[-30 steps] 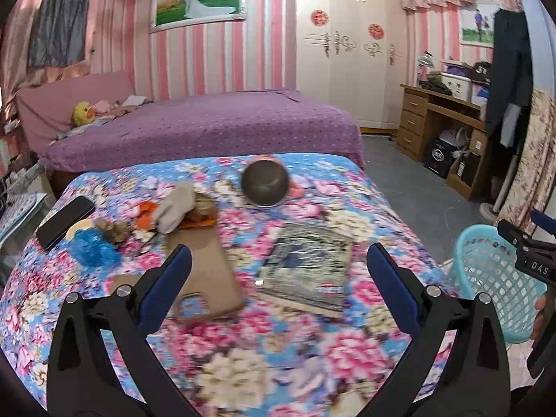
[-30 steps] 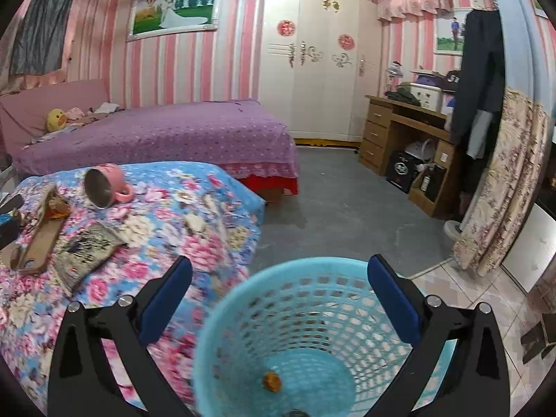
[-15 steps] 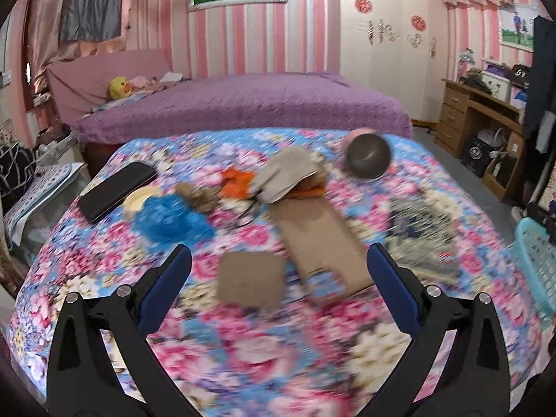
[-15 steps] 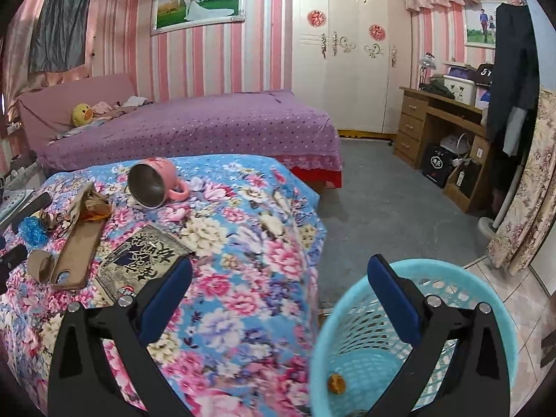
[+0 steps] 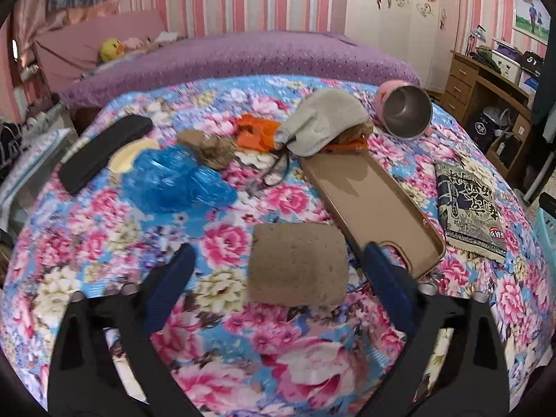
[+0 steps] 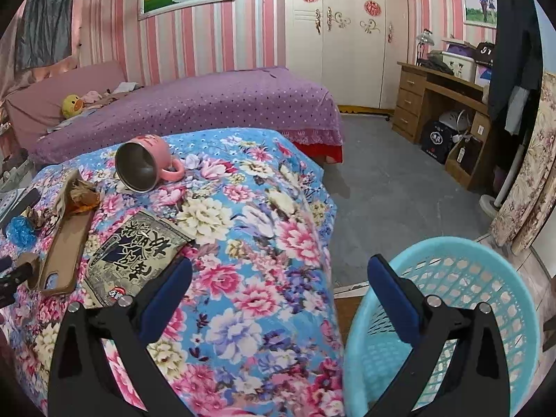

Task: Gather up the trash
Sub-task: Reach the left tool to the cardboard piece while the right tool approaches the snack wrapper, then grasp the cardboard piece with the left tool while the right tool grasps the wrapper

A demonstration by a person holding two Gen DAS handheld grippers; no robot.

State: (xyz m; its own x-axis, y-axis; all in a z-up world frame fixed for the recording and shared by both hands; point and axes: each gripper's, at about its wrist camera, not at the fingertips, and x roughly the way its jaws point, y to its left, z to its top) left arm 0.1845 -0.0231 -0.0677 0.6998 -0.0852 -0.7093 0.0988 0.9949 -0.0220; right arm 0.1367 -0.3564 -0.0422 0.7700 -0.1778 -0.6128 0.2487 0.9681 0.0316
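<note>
Black angular gripper frames, blue padded jaws, silver screws at pivots

Floral pink-blue bedspread, turquoise basket, brown cardboard

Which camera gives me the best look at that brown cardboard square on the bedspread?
The left wrist view: the cardboard square lies flat, whole and centred between the open jaws of the left gripper. The right wrist view catches only a small edge-on sliver at its far left.
</note>
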